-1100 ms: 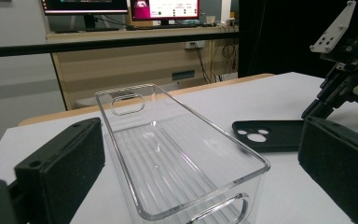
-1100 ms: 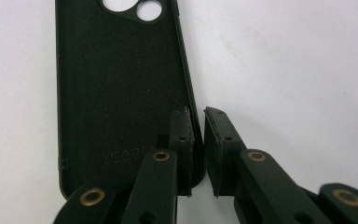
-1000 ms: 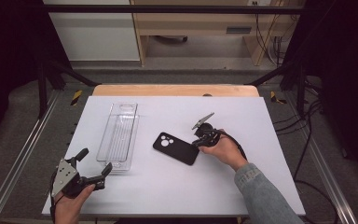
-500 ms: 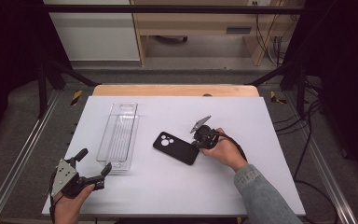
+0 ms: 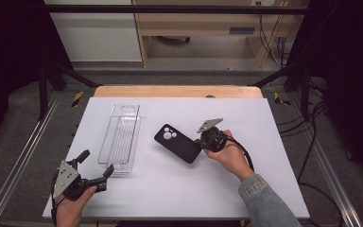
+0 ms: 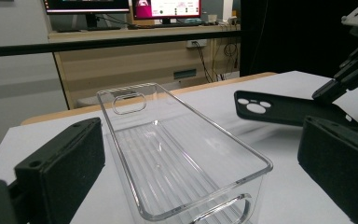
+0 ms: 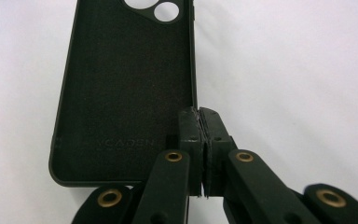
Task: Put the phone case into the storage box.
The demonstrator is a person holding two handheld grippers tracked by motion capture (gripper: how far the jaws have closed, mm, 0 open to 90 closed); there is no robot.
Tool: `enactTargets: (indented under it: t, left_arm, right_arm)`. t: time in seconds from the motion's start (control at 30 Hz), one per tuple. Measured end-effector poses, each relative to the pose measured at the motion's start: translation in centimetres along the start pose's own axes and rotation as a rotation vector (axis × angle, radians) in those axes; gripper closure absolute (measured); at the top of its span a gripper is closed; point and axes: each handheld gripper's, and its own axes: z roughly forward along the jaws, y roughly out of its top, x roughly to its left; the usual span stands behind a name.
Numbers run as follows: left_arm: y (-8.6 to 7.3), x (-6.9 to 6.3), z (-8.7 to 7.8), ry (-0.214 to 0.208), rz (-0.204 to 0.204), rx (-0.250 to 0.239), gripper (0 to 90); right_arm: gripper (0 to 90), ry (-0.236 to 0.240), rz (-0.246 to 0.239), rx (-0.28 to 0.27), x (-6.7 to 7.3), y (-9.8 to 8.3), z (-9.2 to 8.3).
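Right gripper (image 5: 202,142) is pinching the phone case (image 5: 177,143) by one long side wall, near its bottom corner. In the right gripper view the two black jaws are pressed together with the thin wall of the case (image 7: 121,84) caught between the pads, having just closed down on it.

The case is sitting near the middle of the white table (image 5: 264,123), open side up, camera cut-outs pointing away from the hand, just to the right of the clear plastic bin (image 5: 120,139) and apart from it. In the left gripper view the gripped end appears to be riding slightly above the table.

Left gripper (image 5: 96,171) is hovering at the near left corner of the table, jaws spread wide with nothing between them, just short of the near end of the bin (image 6: 177,158).

Handling judgement: the case looks light and rubbery, matte, not slippery and not fragile. A soft shell like this is likely to sag or twist when carried by one edge, so the wall grip near a corner, where the rim is stiffest, looks sensible. Pinching farther along the side would balance it better. The bin looks rigid and smooth-walled, probably prone to sliding if bumped.
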Motion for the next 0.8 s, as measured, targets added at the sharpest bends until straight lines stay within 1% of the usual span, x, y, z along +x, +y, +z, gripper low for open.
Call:
enactTargets:
  t: [0.17, 0.2, 0.23, 0.27, 0.3, 0.33, 0.37, 0.43, 0.47, 0.5, 0.6, 0.8]
  left_arm:
    - [0.0, 0.1, -0.1, 0.007, -0.001, 0.001, 0.4]
    - [0.0, 0.1, -0.1, 0.007, -0.001, 0.001, 0.4]
    - [-0.1, 0.2, -0.3, 0.009, -0.002, 0.000, 0.4]
    - [-0.1, 0.2, -0.4, 0.013, -0.008, -0.003, 0.4]
    - [-0.1, 0.2, -0.4, 0.013, -0.008, -0.003, 0.4]
    - [-0.1, 0.3, -0.4, 0.018, -0.013, -0.007, 0.4]
    - [-0.2, 0.5, -0.5, 0.025, -0.021, -0.010, 0.4]
    - [-0.2, 0.6, -0.6, 0.032, -0.031, -0.016, 0.4]
    - [-0.2, 0.6, -0.6, 0.032, -0.031, -0.016, 0.4]
    - [-0.1, 0.5, -0.7, 0.037, -0.036, -0.021, 0.4]
    - [0.0, 0.3, -0.7, 0.044, -0.026, -0.019, 0.5]
    - [0.0, 0.1, -0.7, 0.053, -0.018, -0.009, 0.4]
  right_arm:
    - [89.2, -0.028, 0.046, -0.075, 0.3, -0.8, -1.1]
    - [89.2, -0.028, 0.046, -0.075, 0.3, -0.8, -1.1]
    - [89.2, -0.039, 0.063, -0.099, 0.5, -1.1, -1.4]
    - [89.2, -0.043, 0.066, -0.109, 0.6, -1.3, -1.5]
    - [89.2, -0.051, 0.082, -0.121, 0.7, -1.5, -1.7]
    - [89.2, -0.051, 0.082, -0.121, 0.7, -1.5, -1.7]
    - [89.2, -0.063, 0.091, -0.149, 1.0, -1.8, -2.0]
    - [89.2, -0.072, 0.110, -0.178, 1.2, -2.0, -2.2]
    - [89.2, -0.072, 0.110, -0.178, 1.2, -2.0, -2.2]
    - [89.2, -0.088, 0.129, -0.211, 1.4, -2.4, -2.6]
    - [89.2, -0.104, 0.151, -0.248, 1.8, -3.0, -3.2]
    - [89.2, -0.129, 0.154, -0.281, 2.4, -4.0, -4.1]
